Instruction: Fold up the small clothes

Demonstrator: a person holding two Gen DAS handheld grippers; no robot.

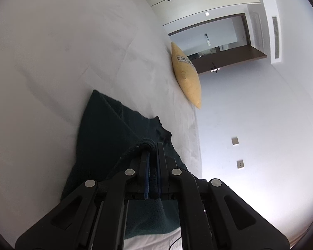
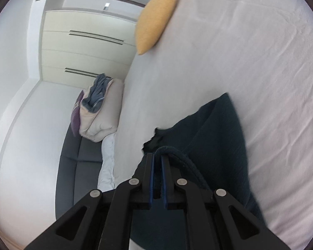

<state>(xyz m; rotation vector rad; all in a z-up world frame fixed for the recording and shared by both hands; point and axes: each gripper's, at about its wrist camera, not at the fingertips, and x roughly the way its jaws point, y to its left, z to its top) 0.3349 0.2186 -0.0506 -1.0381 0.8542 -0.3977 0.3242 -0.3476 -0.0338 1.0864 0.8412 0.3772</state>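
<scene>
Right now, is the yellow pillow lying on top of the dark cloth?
No, the yellow pillow sits near the bed's edge, well apart from the dark cloth.

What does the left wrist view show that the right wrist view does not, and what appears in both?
Only the left wrist view shows the dark wooden door frame and two square wall plates.

Only the right wrist view shows the dark grey sofa with a pile of beige and blue bedding on it.

Both show the white bed sheet, the yellow cushion, and the dark green knitted garment. The left hand-held gripper and the right hand-held gripper are each shut on its edge.
</scene>
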